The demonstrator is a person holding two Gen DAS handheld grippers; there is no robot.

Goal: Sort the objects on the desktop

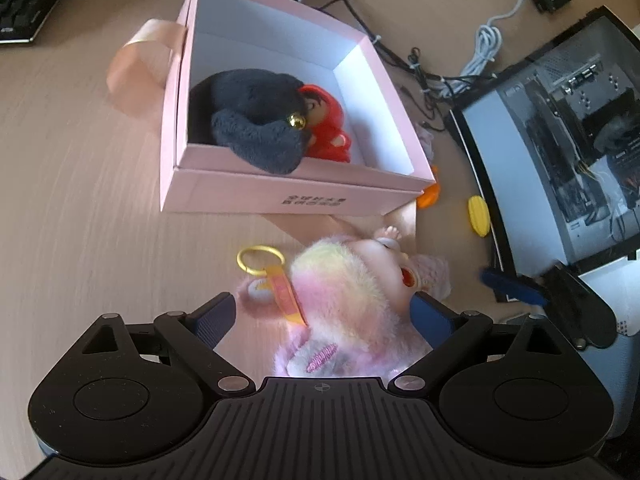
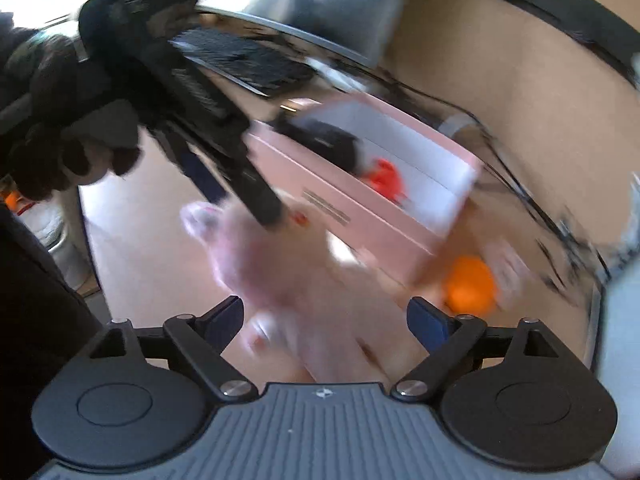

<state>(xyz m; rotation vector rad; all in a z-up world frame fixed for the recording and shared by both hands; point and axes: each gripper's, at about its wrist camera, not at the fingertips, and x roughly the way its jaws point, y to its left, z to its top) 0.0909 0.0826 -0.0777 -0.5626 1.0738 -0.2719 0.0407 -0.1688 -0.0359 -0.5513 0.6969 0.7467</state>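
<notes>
Blur smears my right wrist view, so the pink box [image 2: 362, 196] and the orange thing [image 2: 470, 286] beside it are only rough shapes there. From my left wrist, my left tongs [image 1: 326, 318] stand wide around the pastel plush doll [image 1: 352, 304], whose lower body is cut off behind them; I cannot tell whether the pads touch it. Its long axis runs away from me, face up, gold ring [image 1: 260, 260] off to its left. Beyond it the box [image 1: 280, 192] sits on the counter [image 1: 80, 208] holding a dark plush [image 1: 252, 124] that half hides a red doll [image 1: 328, 128]. My right tongs [image 2: 326, 318] gape wide, gripping nothing
</notes>
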